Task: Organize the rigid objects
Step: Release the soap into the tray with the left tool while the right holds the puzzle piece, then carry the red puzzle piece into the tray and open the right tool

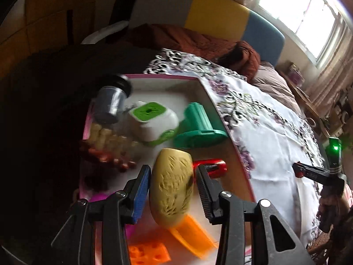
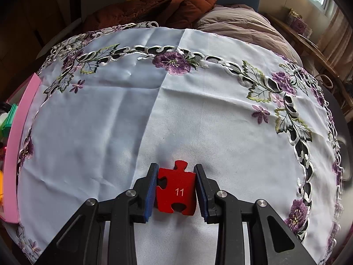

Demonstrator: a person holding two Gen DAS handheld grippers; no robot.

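While our left claw grips the yellow-green oval toy between its pads, that toy hangs over the pink-rimmed tray. We see a red toy car just behind it in the tray, then a teal ridged piece, a green-and-white box, a grey cup tipped on its side, a row of pale and red pegs, and orange pieces close to the camera. Much of the left view is blurred. Our right claw is closed on a red puzzle piece marked 11, low over the white cloth with purple flower embroidery. The tray edge shows at the far left of the right view. Beyond the cloth lie brown bedding and a window.
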